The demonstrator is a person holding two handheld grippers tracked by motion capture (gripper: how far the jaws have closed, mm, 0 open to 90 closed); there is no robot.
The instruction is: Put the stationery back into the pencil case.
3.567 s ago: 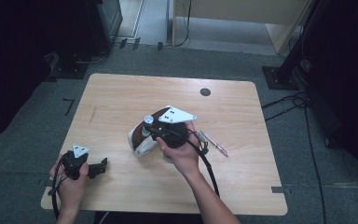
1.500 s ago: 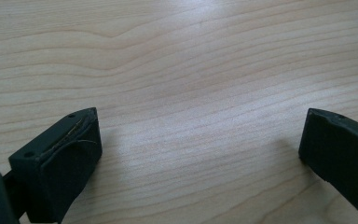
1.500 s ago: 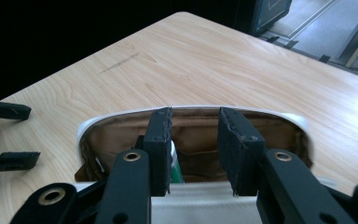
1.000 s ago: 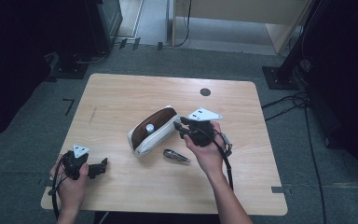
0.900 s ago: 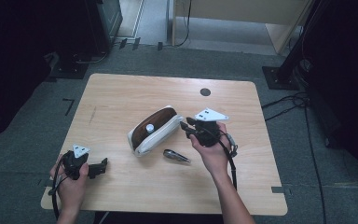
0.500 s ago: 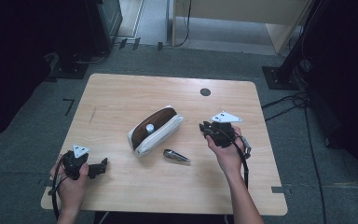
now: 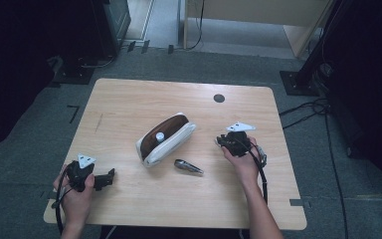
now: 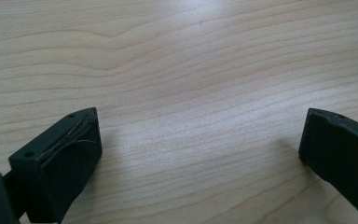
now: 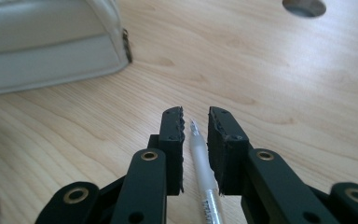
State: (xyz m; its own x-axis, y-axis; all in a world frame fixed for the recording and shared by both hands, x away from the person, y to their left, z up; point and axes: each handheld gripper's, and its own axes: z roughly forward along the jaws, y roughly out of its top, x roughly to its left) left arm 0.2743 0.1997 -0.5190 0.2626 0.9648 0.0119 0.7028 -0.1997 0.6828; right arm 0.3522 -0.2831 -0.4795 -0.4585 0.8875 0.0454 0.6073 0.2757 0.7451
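Note:
A white pencil case [image 7: 171, 142] with a brown lining lies open mid-table, a white-capped item [image 7: 160, 136] inside it. Its white side [image 9: 46, 51] is at the upper left of the right gripper view. A clear pen [image 9: 203, 172] lies on the wood. My right gripper [image 9: 196, 121] hangs low over it, right of the case [image 7: 220, 142]. Its jaws have just closed to a narrow gap; the pen runs along that gap and the pads do not press it. My left gripper [image 8: 200, 154] rests near the table's front left corner [image 7: 110, 178], jaws wide, bare wood between them.
A small dark metal object [image 7: 188, 167] lies just in front of the case. The wooden table [image 7: 129, 99] has a round cable hole [image 7: 219, 98] near its far edge, also in the right gripper view [image 9: 304, 6]. Dark floor and equipment stands surround the table.
My right hand has moved from beside the pencil case to the right and down, ending low over the pen. The left hand has stayed where it was.

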